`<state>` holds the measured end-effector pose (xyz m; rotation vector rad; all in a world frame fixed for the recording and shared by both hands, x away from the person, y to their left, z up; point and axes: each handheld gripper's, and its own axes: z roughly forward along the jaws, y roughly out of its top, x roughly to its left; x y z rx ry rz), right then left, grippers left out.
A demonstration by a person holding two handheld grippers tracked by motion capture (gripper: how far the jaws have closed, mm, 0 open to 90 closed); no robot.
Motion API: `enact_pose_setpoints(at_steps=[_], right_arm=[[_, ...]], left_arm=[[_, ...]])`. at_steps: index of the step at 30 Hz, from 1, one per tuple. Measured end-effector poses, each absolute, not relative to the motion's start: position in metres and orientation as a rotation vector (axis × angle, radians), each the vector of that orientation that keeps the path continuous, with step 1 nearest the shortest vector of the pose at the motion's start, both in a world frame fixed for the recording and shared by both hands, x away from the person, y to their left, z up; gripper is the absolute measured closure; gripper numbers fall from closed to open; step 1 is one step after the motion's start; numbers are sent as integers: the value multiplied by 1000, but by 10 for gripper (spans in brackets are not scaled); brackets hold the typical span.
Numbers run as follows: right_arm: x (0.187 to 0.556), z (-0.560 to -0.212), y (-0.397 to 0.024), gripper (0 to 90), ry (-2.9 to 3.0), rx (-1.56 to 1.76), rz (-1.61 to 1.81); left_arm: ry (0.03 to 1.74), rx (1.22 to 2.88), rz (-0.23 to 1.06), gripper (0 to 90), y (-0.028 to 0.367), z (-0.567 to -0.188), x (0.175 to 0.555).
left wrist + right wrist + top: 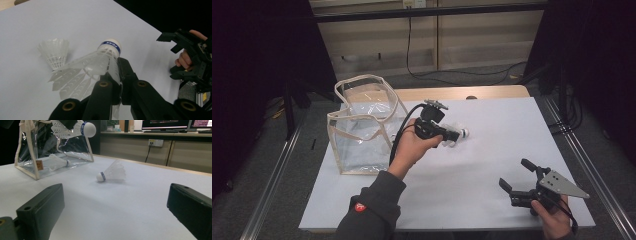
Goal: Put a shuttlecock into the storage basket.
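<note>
High view: left claw clamps a shuttlecock by its skirt, held above the bench.
A second shuttlecock lies on the bench just beyond and below that claw; a clear bag stands beside the hand. Right claw rests well apart, jaws wide, holding nothing.

White shuttlecock, blue-banded cork

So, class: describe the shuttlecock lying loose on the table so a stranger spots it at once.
Start at the clear bag on the white table. Right of it lies a white shuttlecock on its side. Unlike its neighbours, it is neither bagged nor gripped.
</note>
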<state>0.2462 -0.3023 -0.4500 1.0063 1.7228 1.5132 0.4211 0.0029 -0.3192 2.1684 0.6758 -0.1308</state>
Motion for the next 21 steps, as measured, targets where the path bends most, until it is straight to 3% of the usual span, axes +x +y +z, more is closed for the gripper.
enact_pose_setpoints(at_steps=[21], right_arm=[[246, -450, -302, 11, 1725, 1004, 1513]], left_arm=[[678, 2177, -123, 893, 9, -304, 425]])
